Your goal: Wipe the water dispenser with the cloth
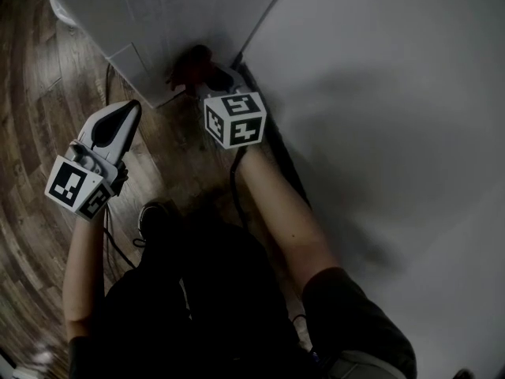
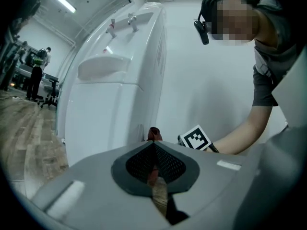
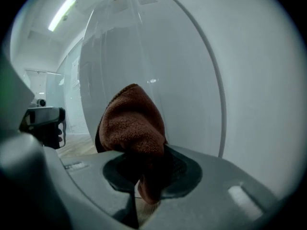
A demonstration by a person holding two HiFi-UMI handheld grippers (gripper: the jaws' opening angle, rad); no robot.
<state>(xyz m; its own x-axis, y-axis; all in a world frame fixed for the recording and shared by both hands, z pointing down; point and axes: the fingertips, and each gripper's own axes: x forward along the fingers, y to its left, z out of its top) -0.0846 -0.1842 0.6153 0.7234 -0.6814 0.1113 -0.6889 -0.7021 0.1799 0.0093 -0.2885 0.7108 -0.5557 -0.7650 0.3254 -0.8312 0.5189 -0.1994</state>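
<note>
Cloth (image 3: 132, 123), rust-brown and fuzzy, bunches clamped in right gripper (image 3: 144, 169) by white dispenser (image 2: 120, 90); left gripper (image 2: 153, 150) closed.

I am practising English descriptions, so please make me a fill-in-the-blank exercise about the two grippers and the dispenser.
The right gripper holds a brown ____.
The jaws of the left gripper are ____, holding nothing.
The dispenser is ____ in colour.
Missing words: cloth; shut; white.
</note>
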